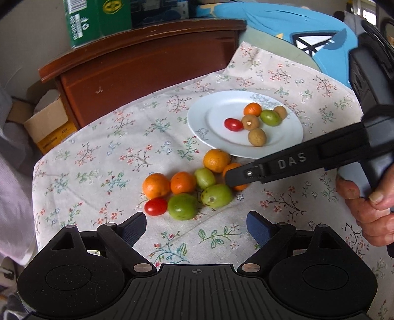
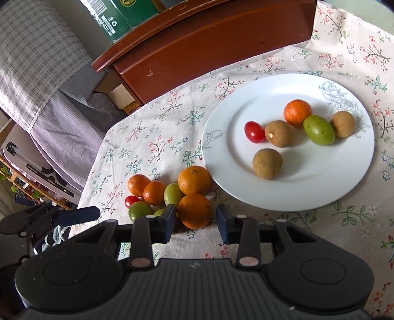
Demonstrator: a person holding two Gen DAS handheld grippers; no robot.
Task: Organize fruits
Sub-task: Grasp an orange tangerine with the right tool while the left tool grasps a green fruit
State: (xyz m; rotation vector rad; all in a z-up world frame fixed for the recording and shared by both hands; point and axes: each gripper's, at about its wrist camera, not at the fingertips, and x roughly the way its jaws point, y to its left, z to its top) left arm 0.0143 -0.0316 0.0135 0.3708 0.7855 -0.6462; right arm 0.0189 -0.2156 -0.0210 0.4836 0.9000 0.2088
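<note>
A white plate on the floral cloth holds a small orange, a cherry tomato, a green fruit and three brown longans. Beside it on the cloth lies a cluster of oranges, green fruits and a cherry tomato. My right gripper is open, its fingers on either side of the nearest orange, with small gaps; in the left wrist view its finger covers that orange. My left gripper is open and empty, just short of the cluster.
A dark wooden cabinet with a green carton on top stands behind the table. A blue cushion lies at the back right. A checked cloth and cardboard box sit off the left edge.
</note>
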